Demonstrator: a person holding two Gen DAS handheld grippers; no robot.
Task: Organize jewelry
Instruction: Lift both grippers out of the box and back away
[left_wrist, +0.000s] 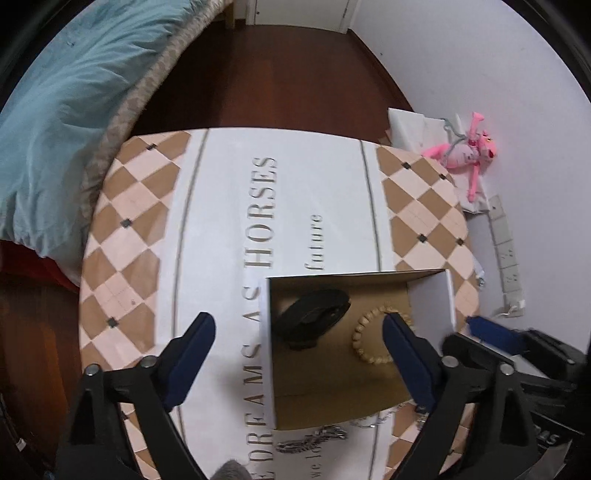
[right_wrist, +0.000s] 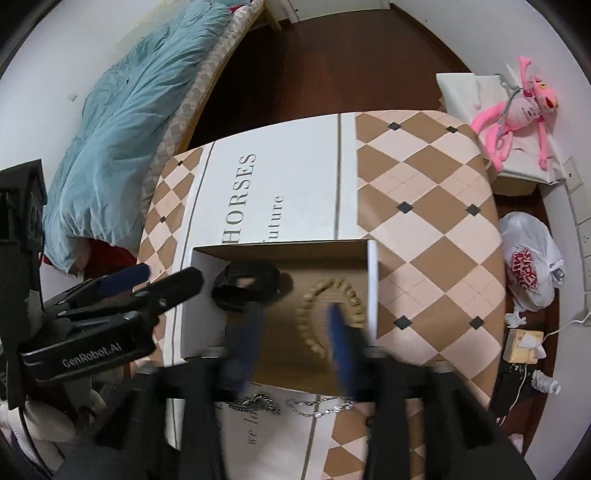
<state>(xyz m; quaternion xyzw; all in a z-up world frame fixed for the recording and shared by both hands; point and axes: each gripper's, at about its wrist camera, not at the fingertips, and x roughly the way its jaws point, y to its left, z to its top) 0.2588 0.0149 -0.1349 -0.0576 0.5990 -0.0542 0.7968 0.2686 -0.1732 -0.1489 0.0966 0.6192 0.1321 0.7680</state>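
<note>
Jewelry lies partly inside the cardboard box (left_wrist: 332, 391) on my table (left_wrist: 221, 206): black band (left_wrist: 314, 321) at left, beaded bracelet (left_wrist: 364, 338) at right. Silver chains (right_wrist: 291, 402) lie just outside its near edge. My left gripper (left_wrist: 299, 354) is spread wide, holding nothing; my right gripper (right_wrist: 295, 336) is likewise released above the bracelet.

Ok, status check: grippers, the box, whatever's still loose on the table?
Left gripper open, empty. Right gripper open over the box, blurred. Bead bracelet and black band inside. Two chains outside, near edge. Nothing blocking.
</note>
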